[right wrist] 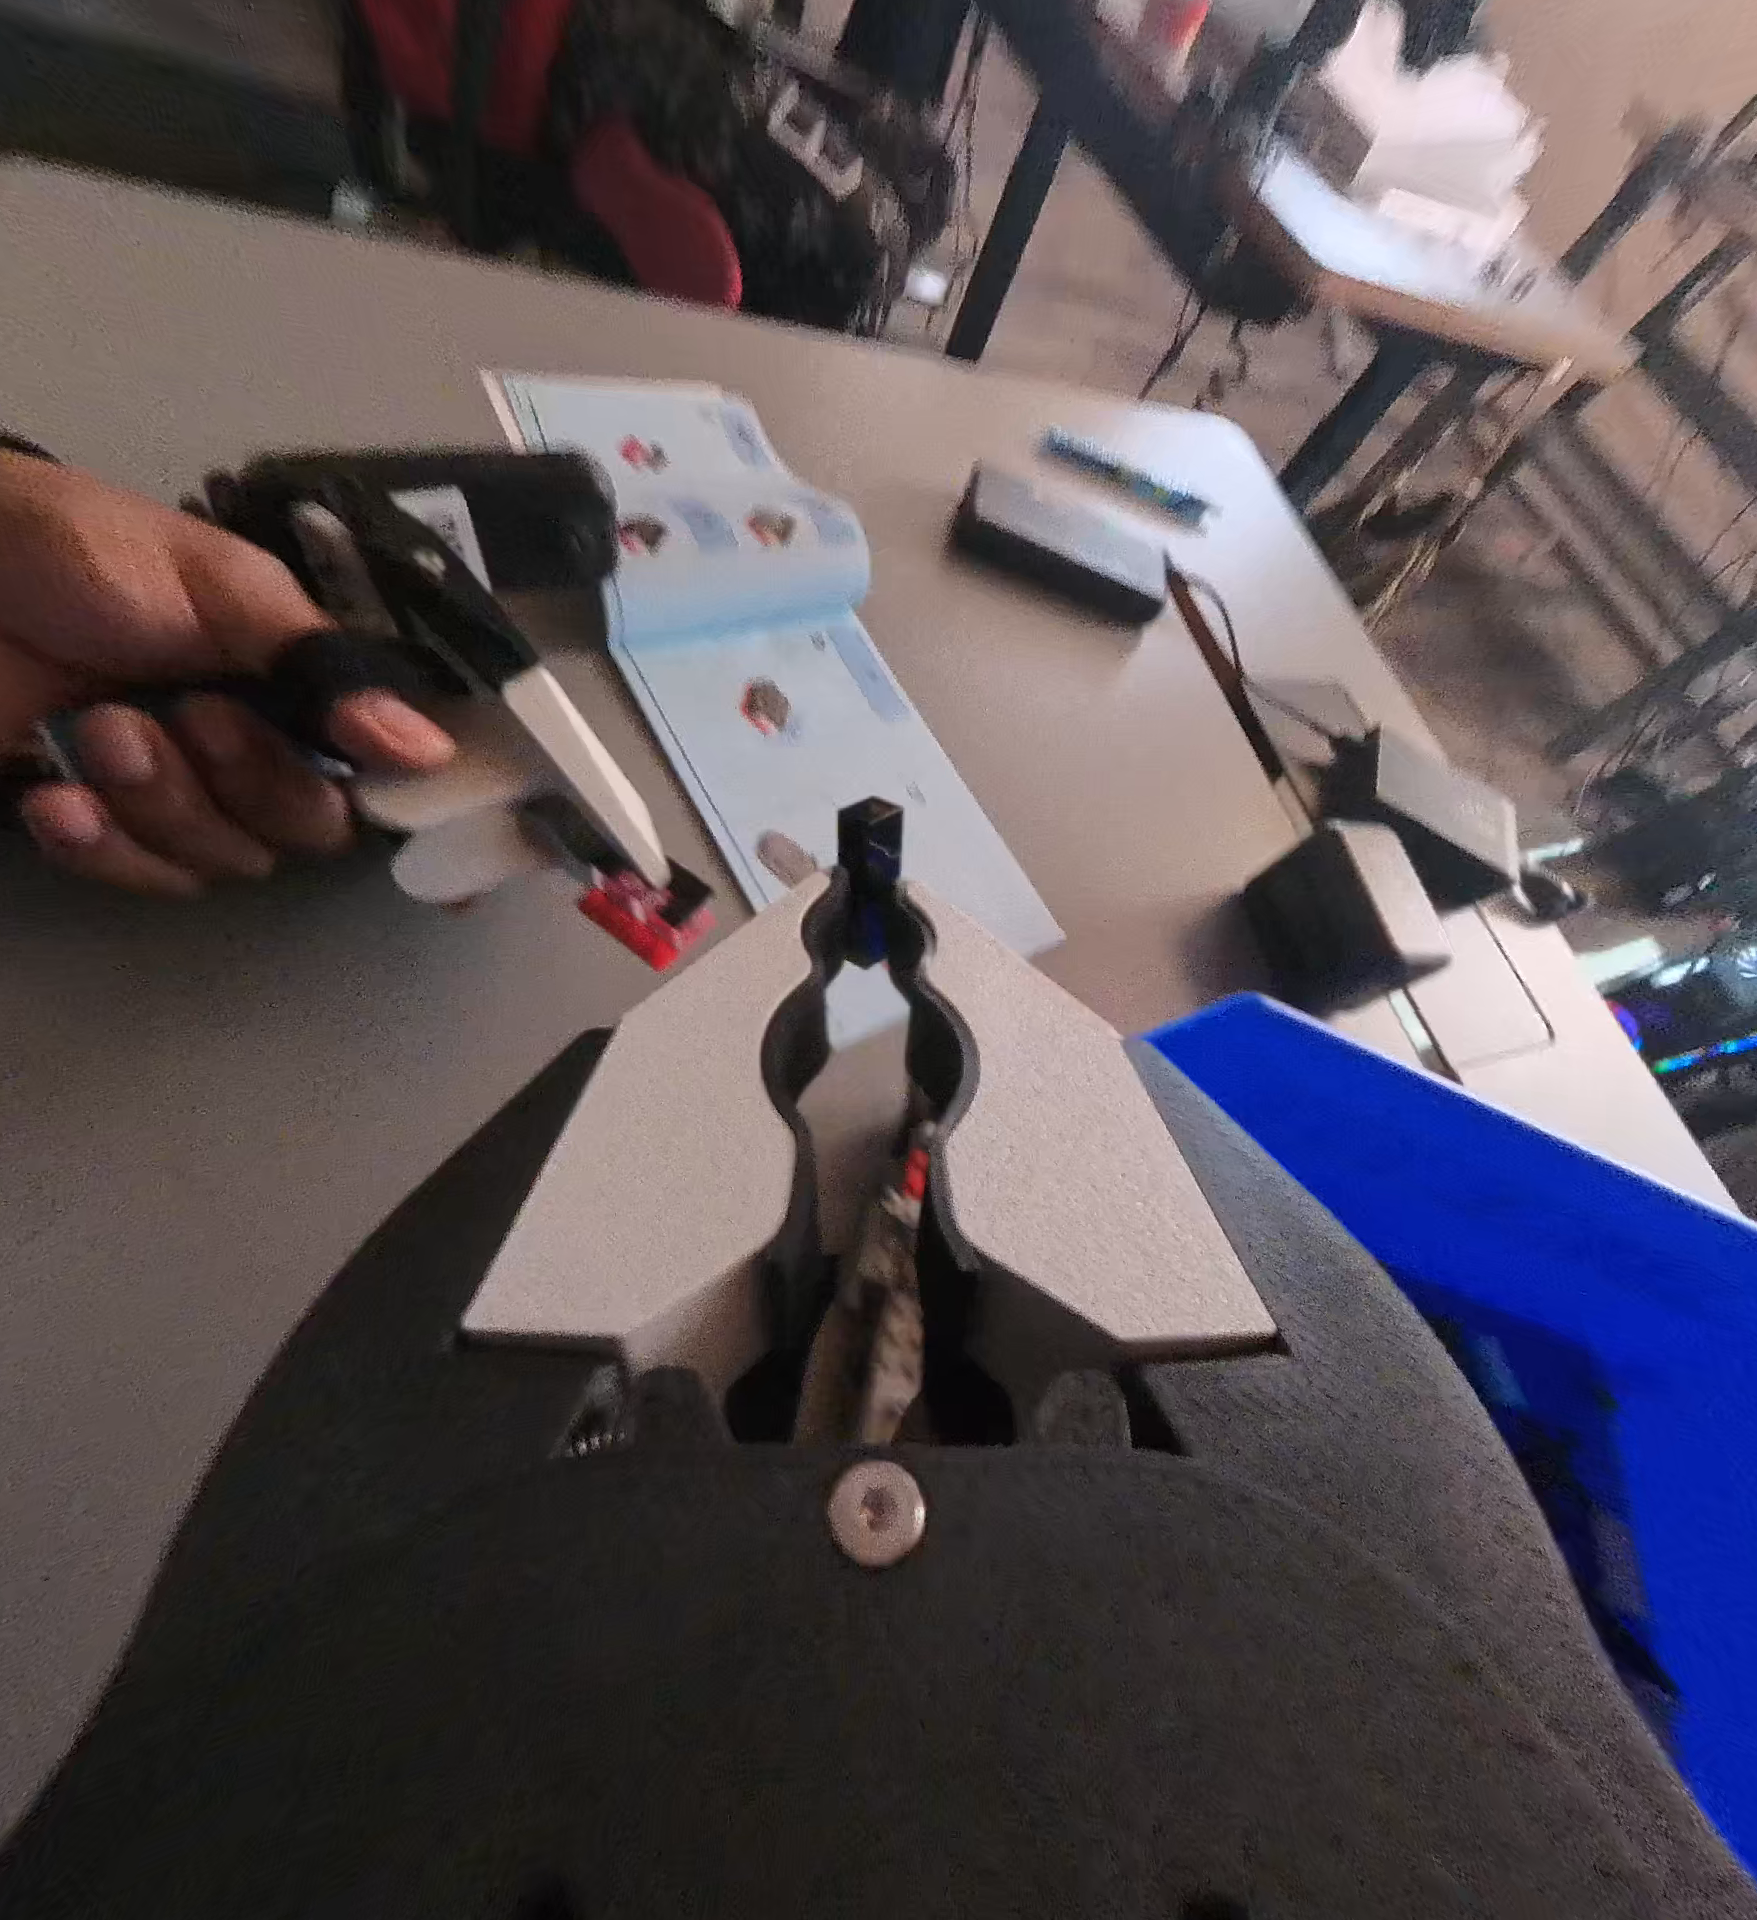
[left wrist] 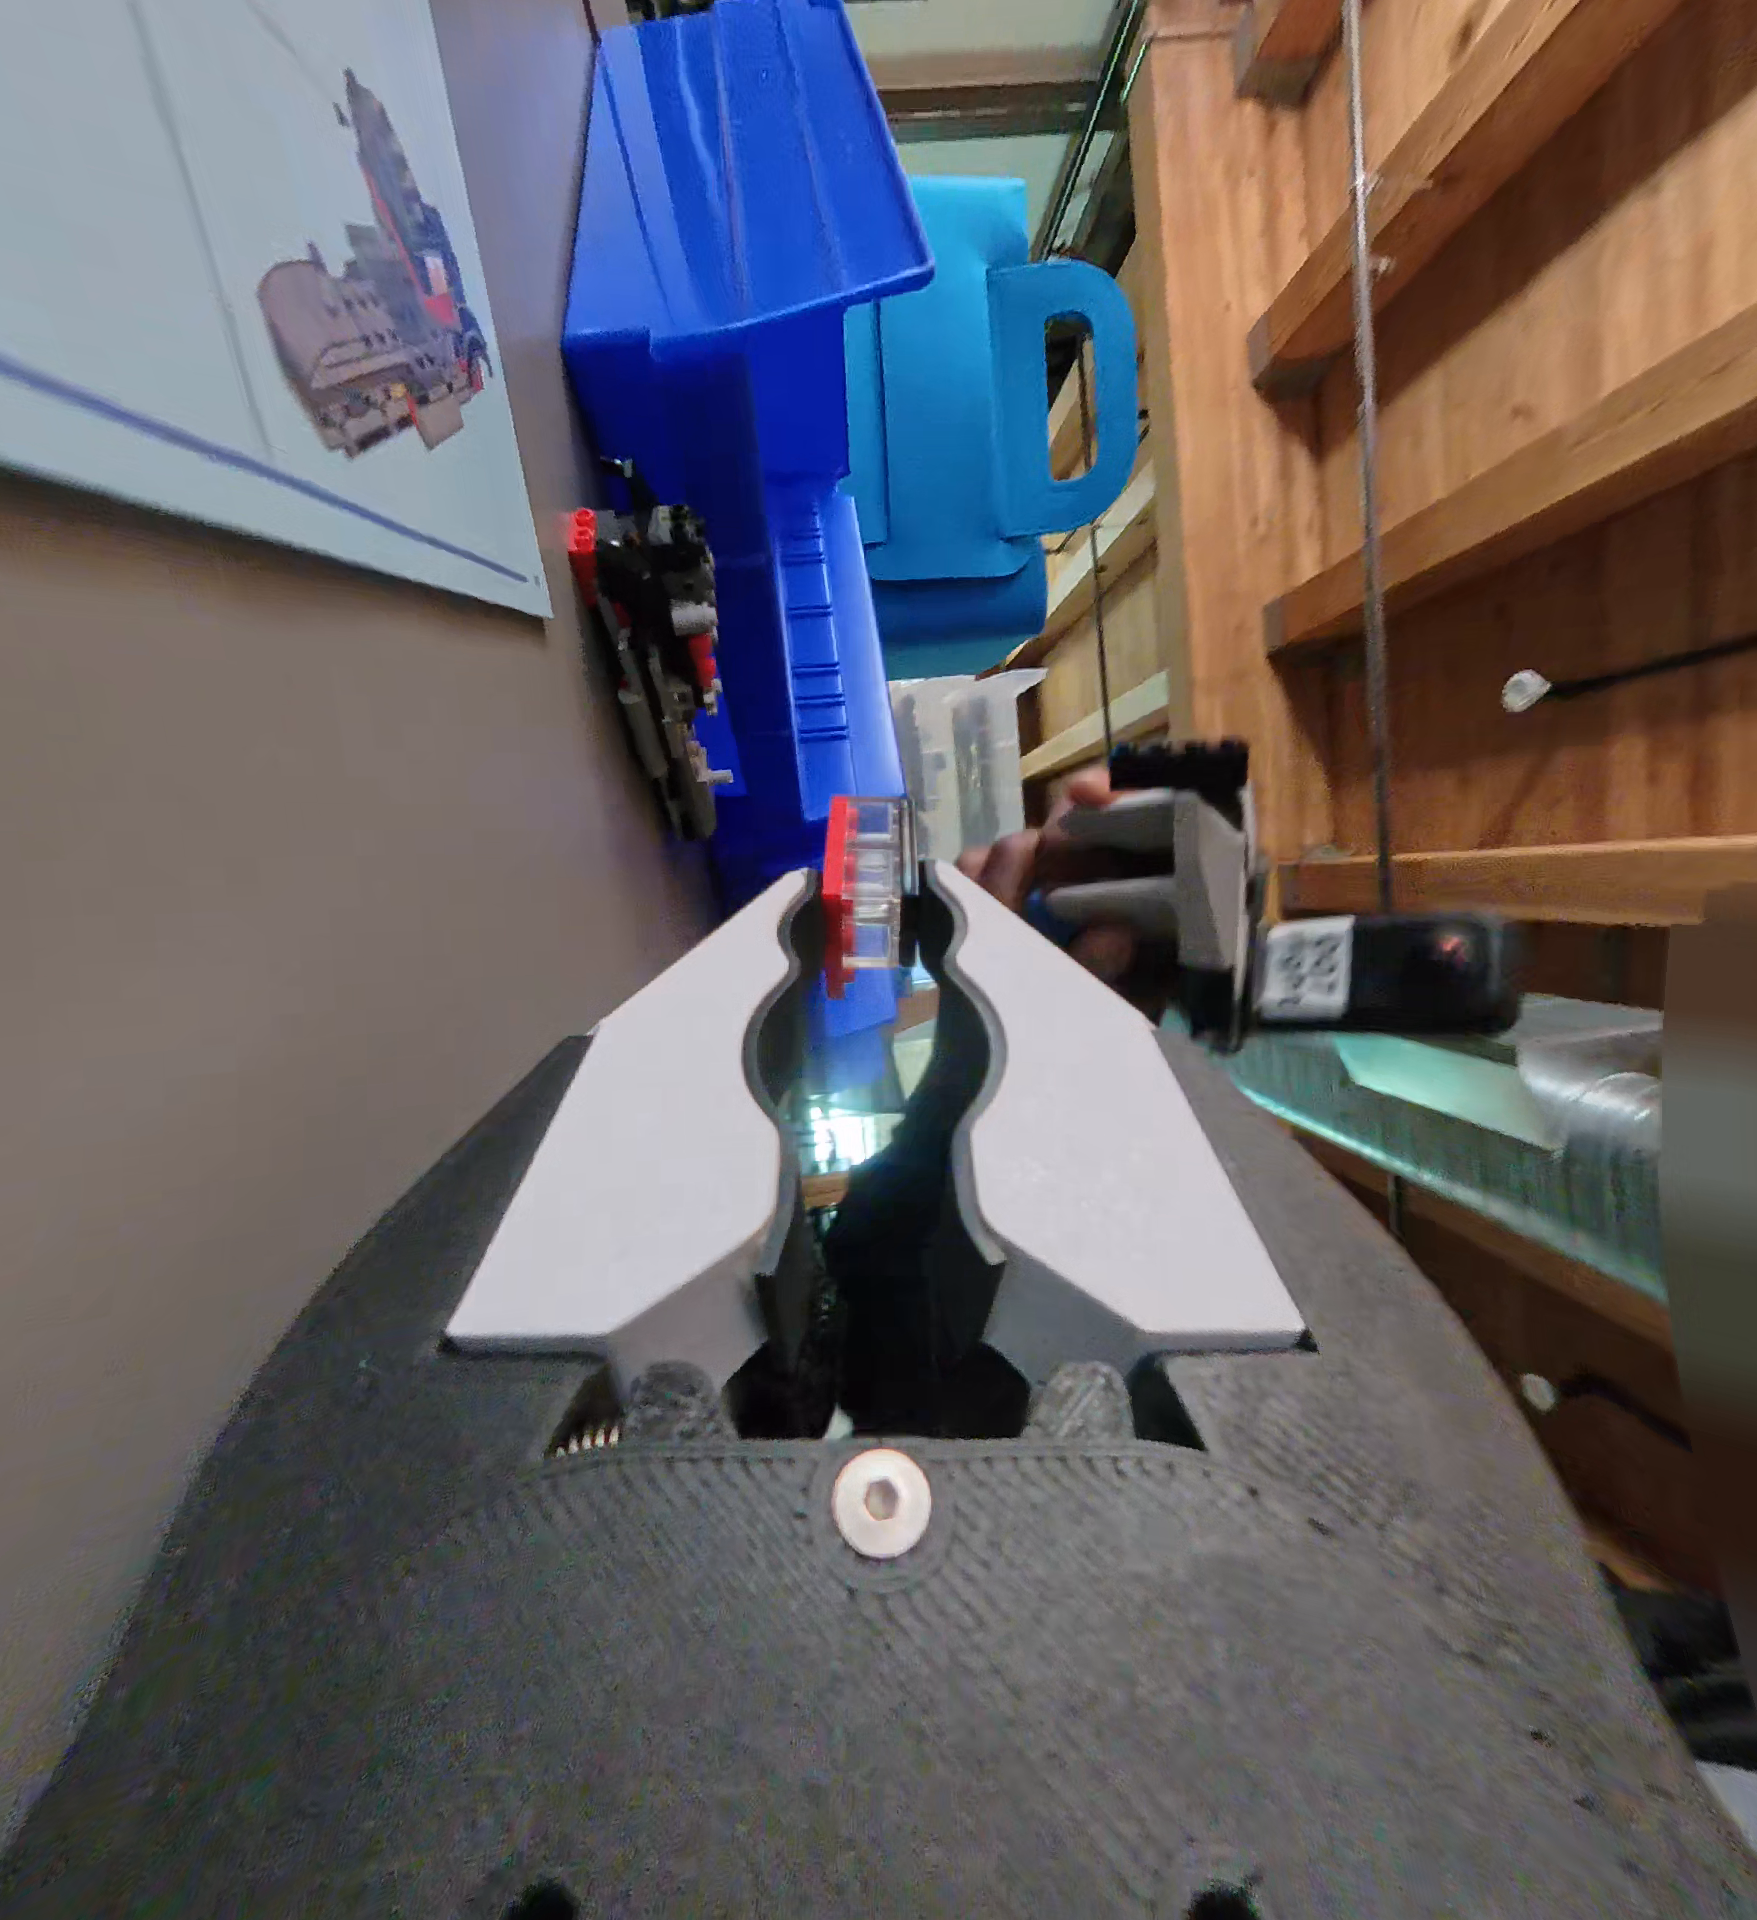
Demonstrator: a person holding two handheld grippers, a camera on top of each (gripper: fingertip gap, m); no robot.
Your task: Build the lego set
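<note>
While you hold both tools up over the grey table (right wrist: pixel 230 1091), each one has a tiny lego part pinched at its tips. Your left gripper (left wrist: pixel 869 894) is almost closed on a small red plate with clear square bricks on top (left wrist: pixel 858 896); in the right wrist view that gripper sits at about 9 o'clock. Your right gripper (right wrist: pixel 869 904) is nearly shut on a little black brick with a blue bit below it (right wrist: pixel 869 862), sticking up toward 12 o'clock. These parts look light, hard and smooth, so I think they could slip or twist. Squeeze the flat sides, not the bumps. The half-built black and red lego model (left wrist: pixel 661 665) lies next to the big blue plastic bin (left wrist: pixel 739 312). The open pale blue paper booklet (right wrist: pixel 801 665) lies at 12 o'clock.
</note>
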